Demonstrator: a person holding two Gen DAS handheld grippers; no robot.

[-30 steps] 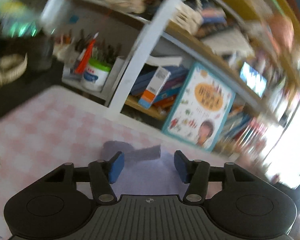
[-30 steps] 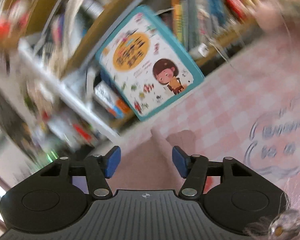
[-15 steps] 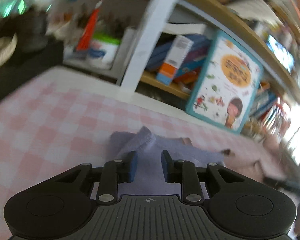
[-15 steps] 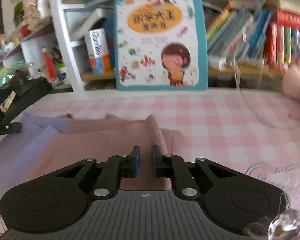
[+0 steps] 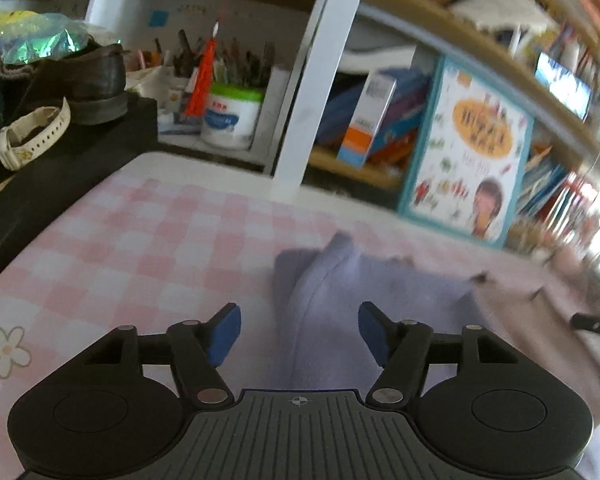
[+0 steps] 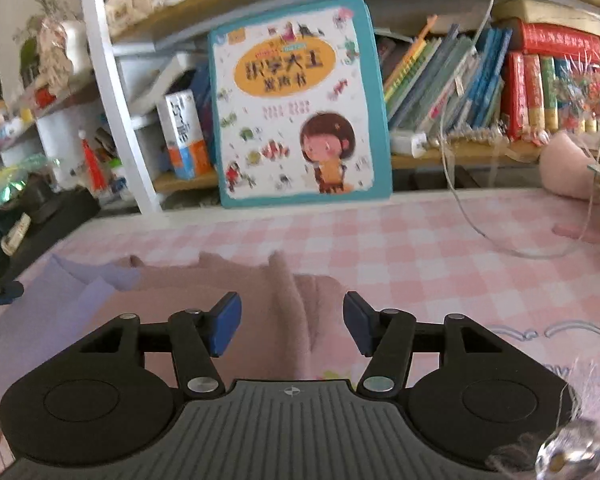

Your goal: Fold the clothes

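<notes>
Right now both tools hang low over a bench covered with a pink-and-white checked cloth (image 6: 400, 248), where a soft two-tone garment lies flat, lavender on one side (image 5: 340, 300) and dusty pink on the other (image 6: 236, 284).

Seen from the left wrist, the left gripper (image 5: 299, 330) has its blue-padded fingers (image 5: 224, 330) spread and opening wider. A raised lavender fold runs up between them, but neither pad presses on it. The pink half lies off to the right edge of that view.

Seen from the right wrist, the right gripper (image 6: 292, 326) also has its fingers (image 6: 225, 322) apart and opening. A ridge of pink fabric rises in the gap between them, touching neither pad. The lavender half spreads to the left, and the black tip of the other tool shows at the far left edge.

Behind the bench stands a shelf unit with a white upright post (image 6: 116, 92). A large teal-bordered picture book with a cartoon child on its cover (image 6: 296, 104) leans against it, beside a row of colourful upright books (image 6: 500, 80). On a dark surface left of the bench sit a brown leather shoe (image 5: 88, 80) and a cream wristwatch (image 5: 32, 136).
</notes>
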